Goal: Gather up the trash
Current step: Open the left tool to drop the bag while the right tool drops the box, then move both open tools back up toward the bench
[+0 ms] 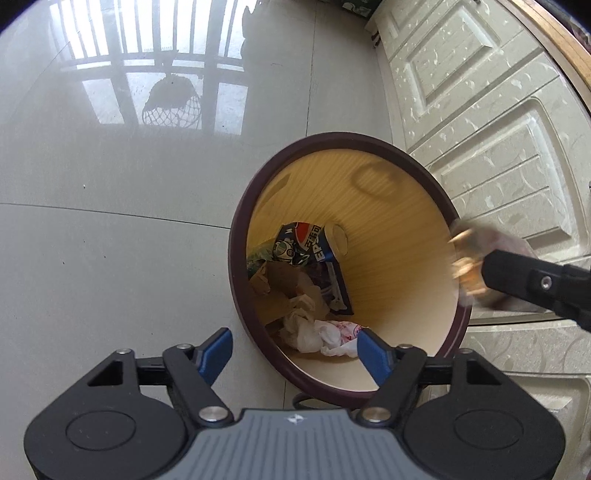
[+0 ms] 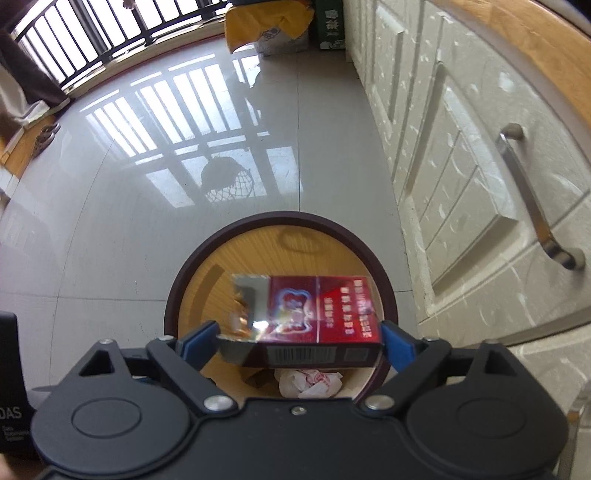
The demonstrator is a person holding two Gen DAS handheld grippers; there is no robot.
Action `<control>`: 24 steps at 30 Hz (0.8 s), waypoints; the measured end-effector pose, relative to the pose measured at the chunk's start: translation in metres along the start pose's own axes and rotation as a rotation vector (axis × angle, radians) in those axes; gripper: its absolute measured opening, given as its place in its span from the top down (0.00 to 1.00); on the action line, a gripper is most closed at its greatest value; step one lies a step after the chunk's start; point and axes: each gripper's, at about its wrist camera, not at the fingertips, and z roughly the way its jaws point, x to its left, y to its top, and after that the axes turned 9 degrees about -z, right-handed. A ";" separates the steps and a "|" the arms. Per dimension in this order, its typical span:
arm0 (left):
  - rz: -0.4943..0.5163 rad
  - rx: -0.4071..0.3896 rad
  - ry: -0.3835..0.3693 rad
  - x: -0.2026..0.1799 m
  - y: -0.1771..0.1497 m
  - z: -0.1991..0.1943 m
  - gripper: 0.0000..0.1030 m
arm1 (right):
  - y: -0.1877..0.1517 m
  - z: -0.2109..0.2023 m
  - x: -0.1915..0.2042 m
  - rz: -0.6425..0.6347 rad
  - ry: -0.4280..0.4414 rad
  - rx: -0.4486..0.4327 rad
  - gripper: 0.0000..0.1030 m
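Note:
A round trash bin (image 1: 240, 236) with a dark rim and wood-look inside stands on the floor; it also shows in the right wrist view (image 2: 192, 266). Inside lie a Pepsi can (image 1: 314, 243), brown paper and crumpled white wrappers (image 1: 317, 332). My right gripper (image 2: 299, 341) holds a red cigarette pack (image 2: 317, 317) between its blue pads, right above the bin's opening. The pack looks blurred at the bin's right rim in the left wrist view (image 1: 469, 266). My left gripper (image 1: 293, 350) is open and empty at the bin's near rim.
A white cabinet (image 1: 480, 129) with a metal handle (image 2: 532, 199) stands right of the bin. Glossy tile floor (image 1: 129, 221) spreads left and ahead. A balcony railing (image 2: 92, 40), a yellow-covered box (image 2: 269, 26) and a green box (image 2: 330, 26) are far off.

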 end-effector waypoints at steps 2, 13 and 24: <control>0.016 -0.005 0.007 -0.001 0.000 -0.003 0.19 | -0.002 -0.001 0.002 -0.025 -0.011 -0.013 0.00; 0.109 0.005 0.057 -0.010 -0.004 -0.014 0.00 | -0.015 -0.008 0.001 -0.090 -0.059 0.010 0.00; 0.142 -0.029 0.099 -0.005 -0.011 -0.044 0.00 | -0.031 -0.034 0.001 -0.121 -0.091 0.012 0.00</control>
